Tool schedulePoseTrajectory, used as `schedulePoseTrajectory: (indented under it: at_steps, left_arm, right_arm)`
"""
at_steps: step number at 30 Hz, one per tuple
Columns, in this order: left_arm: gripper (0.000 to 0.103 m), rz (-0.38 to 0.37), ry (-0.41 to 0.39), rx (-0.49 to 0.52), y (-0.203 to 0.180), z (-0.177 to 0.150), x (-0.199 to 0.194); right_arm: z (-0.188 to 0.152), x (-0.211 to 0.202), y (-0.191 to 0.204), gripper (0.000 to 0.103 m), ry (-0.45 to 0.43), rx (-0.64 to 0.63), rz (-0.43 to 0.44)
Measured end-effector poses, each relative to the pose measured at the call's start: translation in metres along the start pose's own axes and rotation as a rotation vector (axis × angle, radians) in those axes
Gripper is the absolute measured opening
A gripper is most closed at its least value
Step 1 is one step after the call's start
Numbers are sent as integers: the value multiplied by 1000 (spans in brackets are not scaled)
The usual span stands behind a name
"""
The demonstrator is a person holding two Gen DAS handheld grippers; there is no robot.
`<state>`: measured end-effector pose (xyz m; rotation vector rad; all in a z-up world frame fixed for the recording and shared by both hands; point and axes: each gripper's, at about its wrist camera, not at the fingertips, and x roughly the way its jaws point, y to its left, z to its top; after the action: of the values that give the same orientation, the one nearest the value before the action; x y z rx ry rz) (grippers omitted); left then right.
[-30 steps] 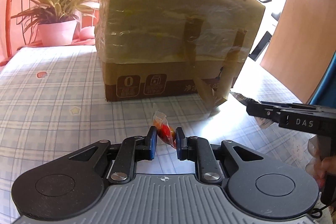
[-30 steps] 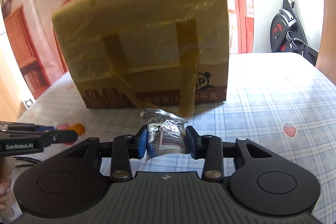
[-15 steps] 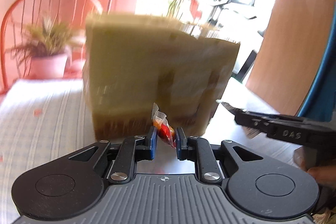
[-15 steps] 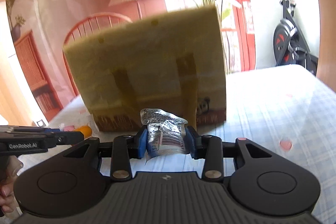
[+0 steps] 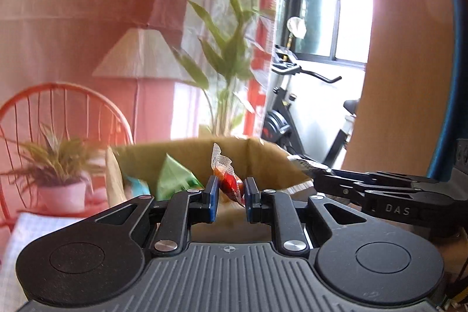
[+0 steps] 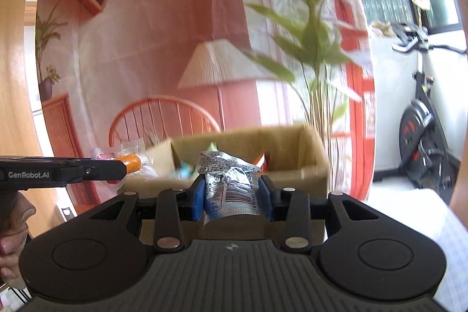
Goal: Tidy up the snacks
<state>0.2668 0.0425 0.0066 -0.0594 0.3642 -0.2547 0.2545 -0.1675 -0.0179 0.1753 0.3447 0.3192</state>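
Observation:
My left gripper is shut on a small clear-wrapped red and orange candy. It hovers just before the open top of a cardboard box that holds a green packet and other snacks. My right gripper is shut on a silver and blue snack pouch, level with the same box. The right gripper shows at the right of the left wrist view. The left gripper with its orange candy shows at the left of the right wrist view.
A potted plant in a pink pot stands left of the box before an orange wire chair. Behind the box rise a tall leafy plant and a lamp. An exercise bike stands at the right. A checked tablecloth shows low right.
Both grippers have risen with their snacks. The box's front face filled the views before; now both look over its rim into the open top.

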Motion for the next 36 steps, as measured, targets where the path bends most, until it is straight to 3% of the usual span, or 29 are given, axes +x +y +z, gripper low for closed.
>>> schedulePoseTrajectory:
  at_steps: [8, 19, 21, 23, 25, 30, 34, 36]
  left_arm:
    - [19, 67, 39, 14, 17, 26, 46]
    - [21, 121, 143, -29, 43, 23, 89]
    - [33, 99, 140, -15, 42, 22, 86]
    - [65, 99, 127, 9, 38, 22, 83]
    - [76, 92, 116, 15, 36, 24, 79]
    - [91, 127, 109, 18, 34, 33, 67]
    - [94, 146, 84, 7, 32, 42, 50]
    - [95, 165, 72, 11, 29, 47, 39]
  right_arm:
    - [36, 73, -7, 40, 41, -55, -39]
    - [26, 135, -8, 41, 177, -116, -117]
    - [24, 136, -8, 42, 191, -121, -125]
    - [23, 135, -7, 46, 199, -131, -125]
    - [23, 133, -7, 49, 197, -137, -132]
    - [29, 121, -8, 60, 178, -109, -141]
    - [39, 102, -2, 83, 146, -111, -131]
    - [44, 91, 1, 90, 124, -106, -121]
